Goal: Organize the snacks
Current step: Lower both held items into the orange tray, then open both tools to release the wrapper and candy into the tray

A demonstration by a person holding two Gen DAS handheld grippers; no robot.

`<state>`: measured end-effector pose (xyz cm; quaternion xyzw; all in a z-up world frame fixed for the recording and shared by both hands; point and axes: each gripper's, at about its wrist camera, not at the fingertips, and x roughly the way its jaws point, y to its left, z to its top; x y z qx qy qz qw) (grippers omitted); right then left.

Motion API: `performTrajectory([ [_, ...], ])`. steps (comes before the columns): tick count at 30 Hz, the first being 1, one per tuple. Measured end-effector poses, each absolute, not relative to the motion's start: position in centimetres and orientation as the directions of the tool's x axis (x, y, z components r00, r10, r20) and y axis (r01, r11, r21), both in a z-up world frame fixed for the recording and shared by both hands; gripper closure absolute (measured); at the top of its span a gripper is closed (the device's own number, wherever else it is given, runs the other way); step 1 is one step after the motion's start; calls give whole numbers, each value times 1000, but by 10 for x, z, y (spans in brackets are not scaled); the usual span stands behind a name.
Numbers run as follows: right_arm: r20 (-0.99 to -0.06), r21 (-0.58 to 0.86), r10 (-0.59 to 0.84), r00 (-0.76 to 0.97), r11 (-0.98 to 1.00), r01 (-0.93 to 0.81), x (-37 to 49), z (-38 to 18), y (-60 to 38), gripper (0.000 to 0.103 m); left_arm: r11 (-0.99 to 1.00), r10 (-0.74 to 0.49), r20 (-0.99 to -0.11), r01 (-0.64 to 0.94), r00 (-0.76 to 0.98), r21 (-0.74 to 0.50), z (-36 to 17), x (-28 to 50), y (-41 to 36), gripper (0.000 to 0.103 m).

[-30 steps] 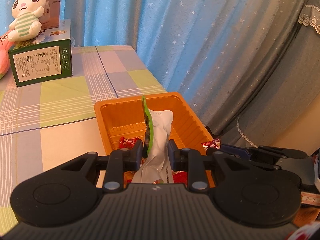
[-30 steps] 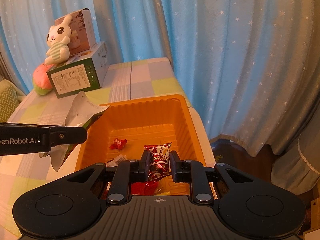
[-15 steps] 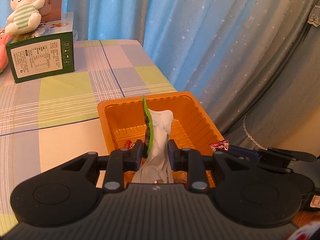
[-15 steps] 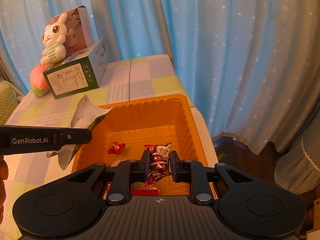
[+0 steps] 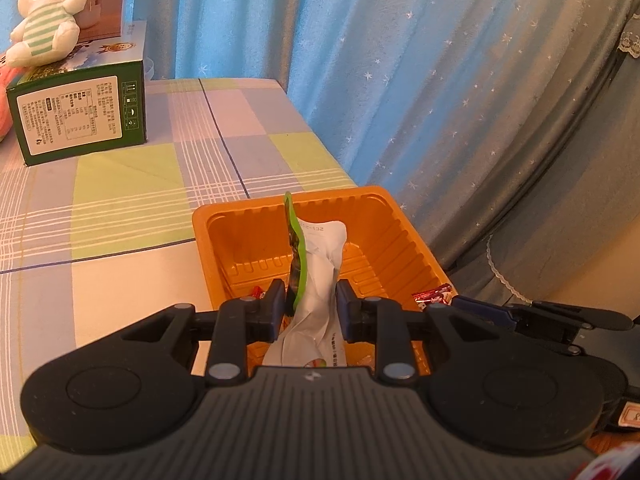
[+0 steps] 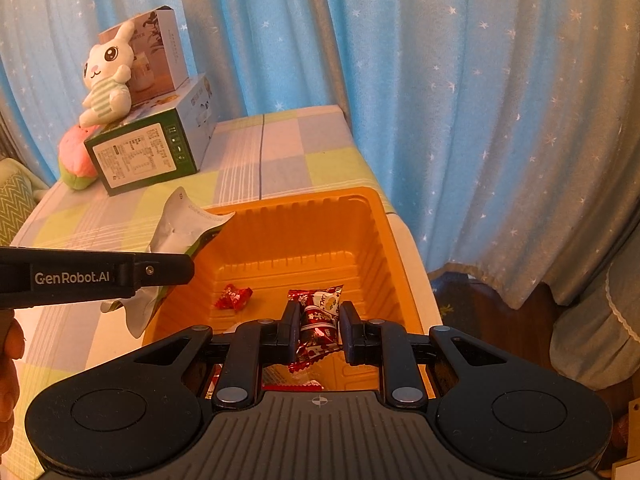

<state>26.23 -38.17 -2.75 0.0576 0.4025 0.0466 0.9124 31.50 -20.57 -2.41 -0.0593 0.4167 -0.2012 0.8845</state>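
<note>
My left gripper [image 5: 310, 300] is shut on a silver and green snack bag [image 5: 320, 264] and holds it upright over the near left part of the orange tray [image 5: 404, 232]. The bag also shows in the right wrist view [image 6: 180, 232] by the tray's left rim. My right gripper [image 6: 319, 320] is shut on a red candy packet [image 6: 318, 320] above the orange tray [image 6: 372, 248]. A small red candy [image 6: 234, 297] lies on the tray floor. More red wrappers lie under my right gripper.
A green and white carton [image 5: 80, 116] with a plush rabbit [image 5: 48, 12] on top stands at the back left of the checked tablecloth [image 5: 128, 200]. Blue starred curtains [image 6: 480, 100] hang just behind the table's far and right edges.
Both grippers have moved slightly forward along the table with their snacks still held. The tray contents have not changed.
</note>
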Motion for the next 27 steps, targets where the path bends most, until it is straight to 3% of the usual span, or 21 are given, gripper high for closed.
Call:
performTrajectory([
  [1, -729, 143, 132, 672, 989, -39, 262, -27, -382, 81, 910, -411, -706, 301, 577, -284, -24, 316, -204, 75],
  [2, -729, 143, 133, 672, 989, -40, 263, -27, -381, 81, 911, -412, -702, 294, 581, -291, -25, 316, -202, 63],
  [3, -728, 144, 133, 672, 989, -40, 263, -27, -380, 81, 910, -413, -698, 289, 585, -297, -24, 316, -200, 57],
  [27, -718, 158, 154, 678, 986, -57, 267, -16, -370, 81, 930, -364, -701, 278, 613, -240, -18, 302, -173, 56],
])
